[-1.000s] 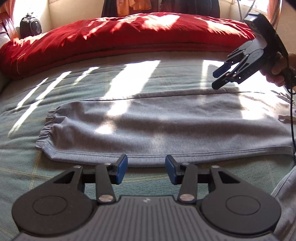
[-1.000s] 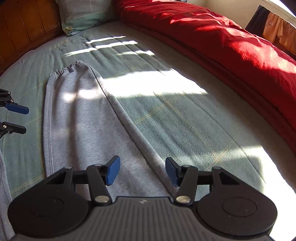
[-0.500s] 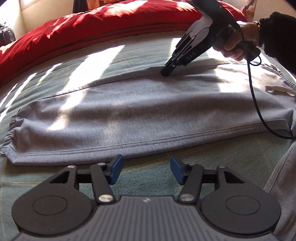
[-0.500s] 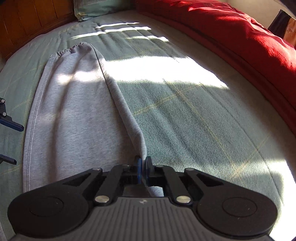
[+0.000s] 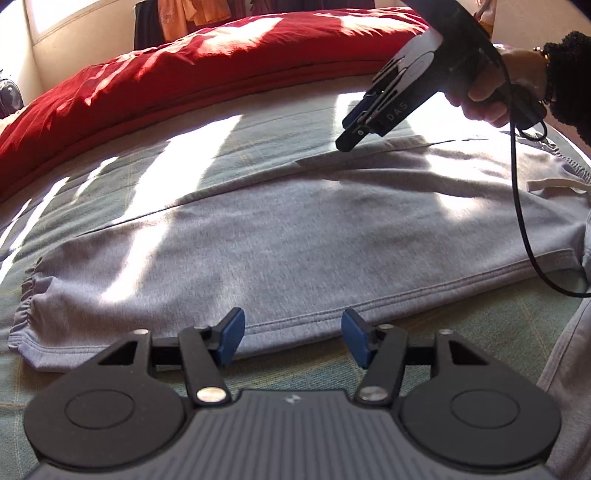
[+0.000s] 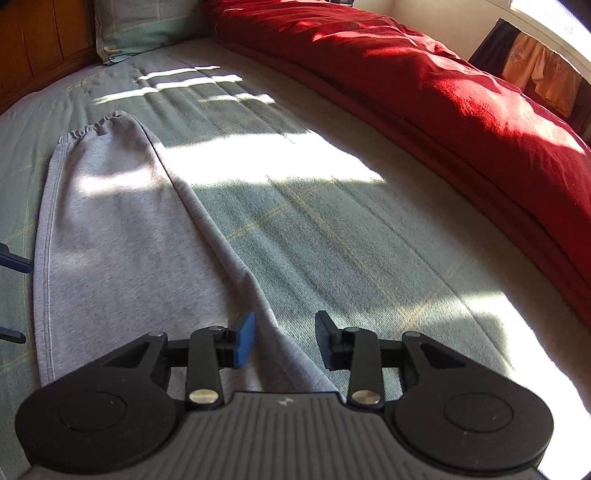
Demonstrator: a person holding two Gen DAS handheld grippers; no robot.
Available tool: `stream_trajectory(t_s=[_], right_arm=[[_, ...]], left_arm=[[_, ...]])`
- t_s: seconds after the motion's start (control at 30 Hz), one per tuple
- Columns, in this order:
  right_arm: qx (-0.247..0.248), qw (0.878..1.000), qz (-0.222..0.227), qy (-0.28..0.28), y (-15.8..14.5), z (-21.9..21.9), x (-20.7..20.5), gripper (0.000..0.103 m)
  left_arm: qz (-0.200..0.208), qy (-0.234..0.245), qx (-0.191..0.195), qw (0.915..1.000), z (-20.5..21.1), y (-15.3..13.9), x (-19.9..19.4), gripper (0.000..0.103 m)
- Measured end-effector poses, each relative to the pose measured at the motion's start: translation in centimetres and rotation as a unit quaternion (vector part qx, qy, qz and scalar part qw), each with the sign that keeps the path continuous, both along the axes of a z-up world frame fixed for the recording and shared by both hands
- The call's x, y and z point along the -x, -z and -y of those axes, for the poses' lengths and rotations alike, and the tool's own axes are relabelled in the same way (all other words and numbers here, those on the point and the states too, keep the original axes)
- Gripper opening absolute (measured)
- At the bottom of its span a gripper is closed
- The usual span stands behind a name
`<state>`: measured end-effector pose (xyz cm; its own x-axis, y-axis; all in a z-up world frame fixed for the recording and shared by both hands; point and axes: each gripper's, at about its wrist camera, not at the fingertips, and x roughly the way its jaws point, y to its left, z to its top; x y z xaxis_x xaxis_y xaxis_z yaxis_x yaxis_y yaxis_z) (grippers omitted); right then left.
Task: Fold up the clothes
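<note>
Grey sweatpants [image 5: 295, 240] lie flat across the green checked bedsheet [image 5: 288, 122], cuff to the left and waistband with drawstring [image 5: 554, 184] to the right. My left gripper [image 5: 293, 332] stands open just above the near seam, nothing pressed between its pads. In the right wrist view the sweatpants [image 6: 110, 240] run away from me. My right gripper [image 6: 284, 339] straddles their far folded edge; its jaws are opening and the pads stand clear of the cloth. From the left wrist view the right gripper [image 5: 354, 129] hovers tip-down at that far edge, held by a hand [image 5: 491, 92].
A red duvet [image 5: 184, 74] is bunched along the far side of the bed. A pillow [image 6: 147, 26] and wooden headboard [image 6: 37, 48] lie beyond the cuff. A black cable [image 5: 521, 206] hangs over the waistband. More grey cloth [image 5: 569, 350] lies at the right edge.
The right gripper came down and shut on the far folded edge, and now its jaws have parted and let go. The left gripper has widened and moved in over the near seam.
</note>
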<state>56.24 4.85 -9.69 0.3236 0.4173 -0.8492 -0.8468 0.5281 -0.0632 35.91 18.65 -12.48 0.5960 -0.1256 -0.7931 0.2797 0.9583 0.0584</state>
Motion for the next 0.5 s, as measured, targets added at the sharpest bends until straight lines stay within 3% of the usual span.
stream_trajectory(t_s=[0.1,0.17,0.27,0.4,0.47,0.5], right_arm=[[0.000,0.997,-0.046,0.063,-0.7,3.0,-0.2,0.050],[-0.009,0.989,-0.096,0.110,-0.1,5.5,-0.3,0.052],[-0.001,0.976,-0.138,0.167,2.1,8.6,-0.2,0.052],[0.005,0.973,-0.101,0.209,4.6,9.6,-0.7,0.053],[0.005,0.973,-0.054,0.223,4.3,8.9,-1.0,0.054],[0.011,0.974,-0.036,0.226,4.5,8.4,-1.1,0.060]], left_arm=[[0.011,-0.012,-0.017,0.9997,-0.4,1.0,-2.0,0.059],[-0.015,-0.031,-0.022,0.9992,-0.9,2.4,-3.1,0.059],[-0.036,-0.044,0.003,0.9984,-2.1,3.2,-3.0,0.060],[-0.057,-0.050,0.008,0.9971,-3.0,2.9,-2.2,0.062],[-0.066,-0.047,0.003,0.9968,-3.1,2.5,-2.2,0.064],[-0.070,-0.044,0.000,0.9966,-3.1,2.2,-2.1,0.064]])
